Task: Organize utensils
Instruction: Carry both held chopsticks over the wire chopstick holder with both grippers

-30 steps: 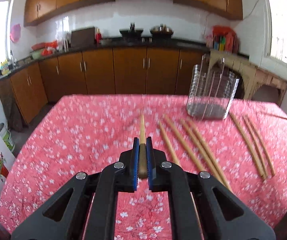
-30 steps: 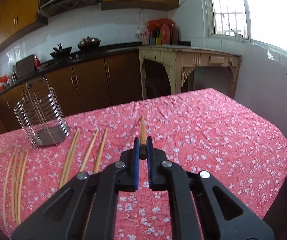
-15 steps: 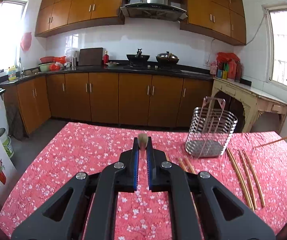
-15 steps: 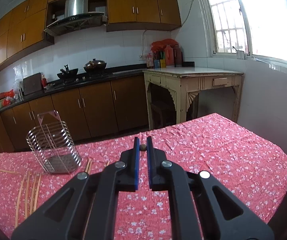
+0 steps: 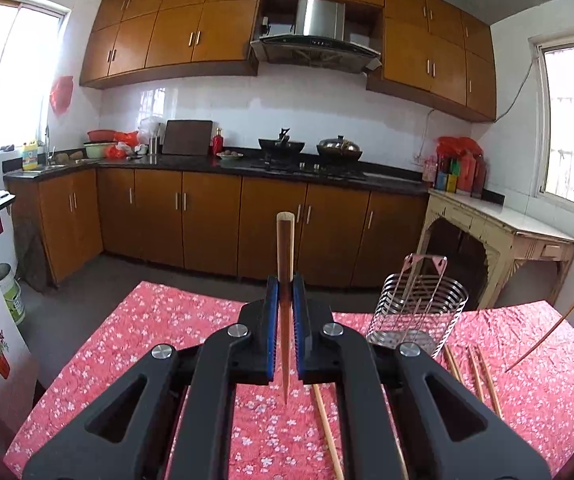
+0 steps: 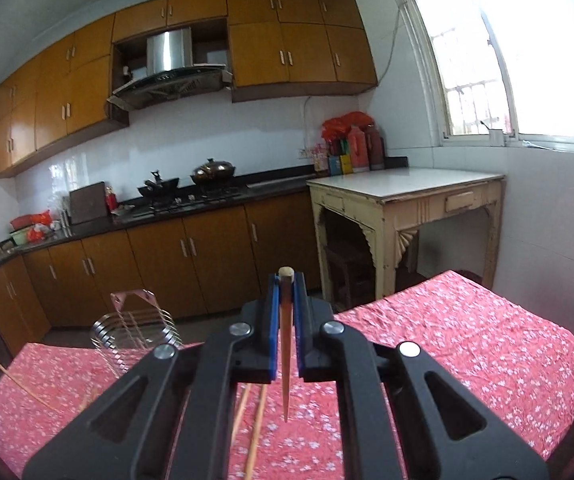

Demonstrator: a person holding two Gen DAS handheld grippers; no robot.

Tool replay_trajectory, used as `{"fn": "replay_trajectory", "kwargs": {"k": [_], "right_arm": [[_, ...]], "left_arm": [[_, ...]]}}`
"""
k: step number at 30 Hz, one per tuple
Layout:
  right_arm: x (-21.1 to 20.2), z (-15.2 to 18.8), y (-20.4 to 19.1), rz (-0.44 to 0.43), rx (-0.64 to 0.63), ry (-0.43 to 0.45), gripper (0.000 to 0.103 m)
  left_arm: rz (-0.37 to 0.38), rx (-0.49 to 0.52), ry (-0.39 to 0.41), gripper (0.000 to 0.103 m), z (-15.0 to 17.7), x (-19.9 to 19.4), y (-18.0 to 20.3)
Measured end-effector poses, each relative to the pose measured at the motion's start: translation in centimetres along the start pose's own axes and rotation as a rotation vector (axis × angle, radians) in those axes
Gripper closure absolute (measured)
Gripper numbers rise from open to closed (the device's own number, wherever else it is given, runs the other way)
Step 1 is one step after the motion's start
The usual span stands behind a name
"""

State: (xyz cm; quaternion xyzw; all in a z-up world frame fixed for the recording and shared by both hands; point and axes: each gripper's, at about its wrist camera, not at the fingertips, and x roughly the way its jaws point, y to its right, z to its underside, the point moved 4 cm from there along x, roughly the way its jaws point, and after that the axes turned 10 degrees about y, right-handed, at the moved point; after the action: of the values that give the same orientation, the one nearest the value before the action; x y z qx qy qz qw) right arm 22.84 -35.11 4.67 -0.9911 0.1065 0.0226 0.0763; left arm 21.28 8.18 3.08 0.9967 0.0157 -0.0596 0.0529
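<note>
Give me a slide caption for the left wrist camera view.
Left gripper shut on a chopstick, raised above the pink floral tablecloth beside the wire utensil holder.

Both wrist cameras ride high over the surface, facing the kitchen cabinets (sharing the wire rack).

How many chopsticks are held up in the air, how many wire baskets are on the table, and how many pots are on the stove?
Chopsticks held up: 2
Wire basket: 1
Pots: 2
Total: 5
</note>
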Motion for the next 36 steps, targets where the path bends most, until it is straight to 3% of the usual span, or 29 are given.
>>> {"fn": "replay_trajectory", "kwargs": {"k": [7, 13, 20, 25, 29, 36], "right_arm": [[-0.7, -3.7, -2.0, -0.094, 0.034, 0.039, 0.095], [-0.7, -8.0, -5.0, -0.166, 0.050, 0.124, 0.095], [1.8, -10.5, -10.1, -0.270, 0.060, 0.146, 0.095], [5.1, -9.6, -13.3, -0.299, 0.029, 0.105, 0.095], [8.8, -7.3, -14.8, -0.316, 0.021, 0.008, 0.095], [13.0, -3.3, -15.9, -0.319, -0.008, -0.116, 0.095]], "left_arm": [[0.033, -0.016, 0.032, 0.096, -2.9, 0.1, 1.0], [0.073, -0.051, 0.100, 0.096, -7.0, 0.8, 2.9], [0.121, -0.102, 0.130, 0.096, -10.0, 3.7, 6.3], [0.149, -0.126, 0.099, 0.096, -9.7, 6.6, 8.3], [0.171, -0.125, 0.050, 0.096, -8.3, 9.2, 10.1], [0.144, -0.033, -0.022, 0.096, -5.9, 12.9, 12.1]]}}
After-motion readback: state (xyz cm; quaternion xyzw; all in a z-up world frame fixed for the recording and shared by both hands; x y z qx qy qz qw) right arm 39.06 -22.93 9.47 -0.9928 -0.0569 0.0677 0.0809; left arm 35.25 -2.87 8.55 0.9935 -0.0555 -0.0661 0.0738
